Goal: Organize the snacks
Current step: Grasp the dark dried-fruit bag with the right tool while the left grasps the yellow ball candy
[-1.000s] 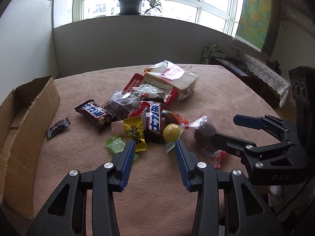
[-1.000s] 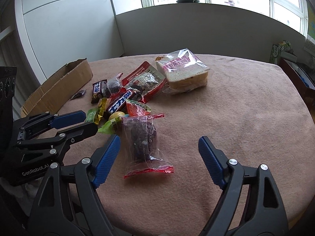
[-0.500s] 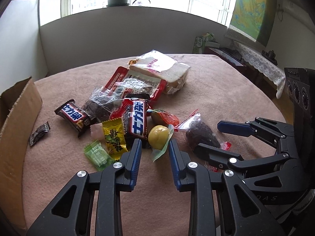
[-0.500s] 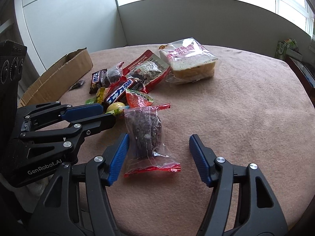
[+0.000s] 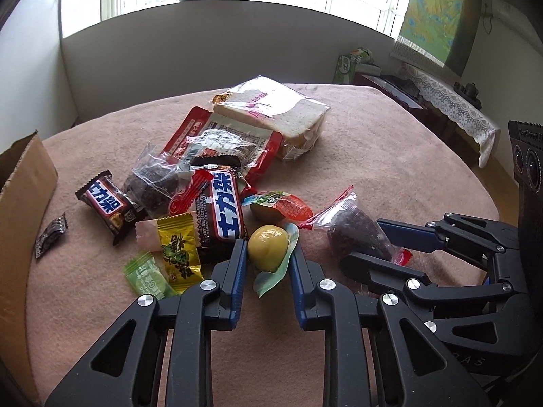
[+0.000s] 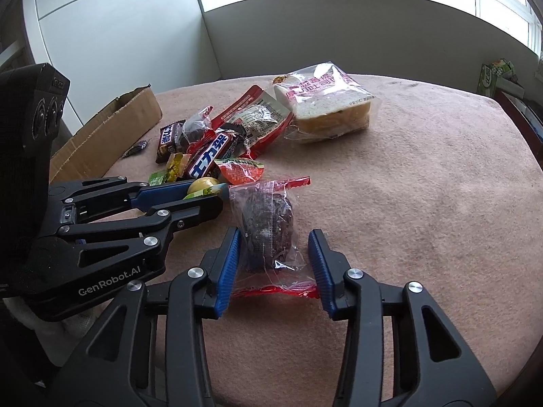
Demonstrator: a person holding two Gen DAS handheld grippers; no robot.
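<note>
A pile of snacks lies on the pink tablecloth [image 5: 373, 169]. My left gripper [image 5: 268, 254] straddles a yellow round candy [image 5: 268, 247] in a green-edged wrapper, its jaws close on both sides but still a little apart. The candy also shows in the right wrist view [image 6: 203, 183]. My right gripper [image 6: 274, 240] straddles a dark cake in a clear, red-edged bag [image 6: 268, 224], jaws near the bag's sides. That bag shows in the left wrist view [image 5: 353, 234].
A cardboard box [image 5: 23, 183] stands at the left table edge, with a small dark candy [image 5: 51, 234] beside it. Chocolate bars [image 5: 222, 208], a yellow sachet [image 5: 178, 254], a red packet [image 5: 220, 139] and bagged bread [image 5: 271, 112] lie beyond the grippers.
Both grippers have moved forward and down and narrowed their jaws, the left around the yellow candy, the right around the dark cake bag.
</note>
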